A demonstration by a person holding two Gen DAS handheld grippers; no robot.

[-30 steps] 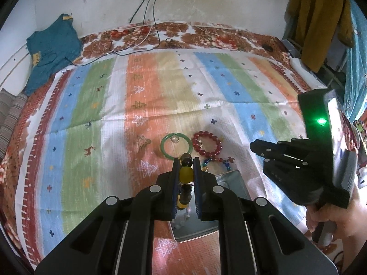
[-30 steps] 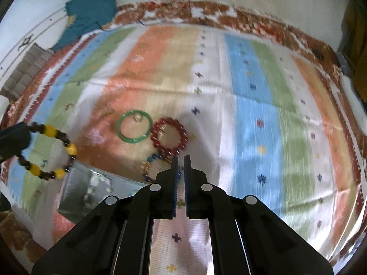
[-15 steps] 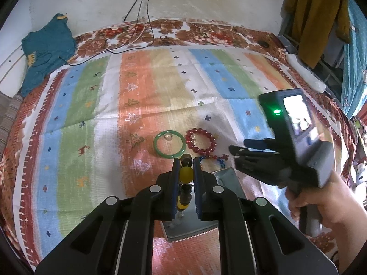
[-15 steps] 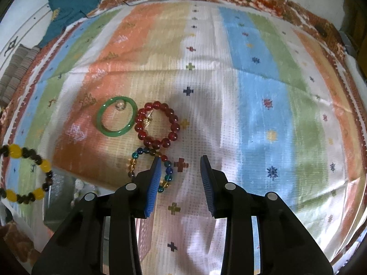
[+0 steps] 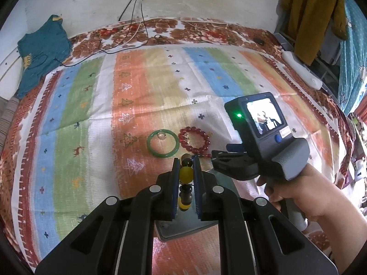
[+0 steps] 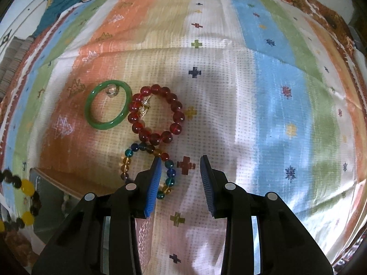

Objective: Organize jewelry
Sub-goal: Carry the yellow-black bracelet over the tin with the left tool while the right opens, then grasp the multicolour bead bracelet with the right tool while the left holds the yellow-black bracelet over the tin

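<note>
My left gripper (image 5: 186, 160) is shut on a yellow-and-brown bead bracelet (image 5: 185, 173), held above a grey metal box (image 5: 183, 224); the bracelet also shows in the right wrist view (image 6: 25, 188). My right gripper (image 6: 180, 162) is open, low over the cloth, its left finger over a multicoloured bead bracelet (image 6: 128, 160). It also shows in the left wrist view (image 5: 220, 155). A green bangle (image 6: 107, 104) with a small clear ring (image 6: 111, 90) inside it and a red bead bracelet (image 6: 157, 113) lie just beyond.
A striped cloth (image 5: 206, 73) covers the bed. A teal garment (image 5: 41, 52) lies at the far left, cables (image 5: 135, 11) run at the back, a white power strip (image 5: 300, 73) lies at the right edge, and clothes (image 5: 314, 11) hang at the right.
My right gripper opened and moved down and forward toward the multicoloured bracelet. My left gripper kept hold of the yellow-and-brown bracelet over the box.
</note>
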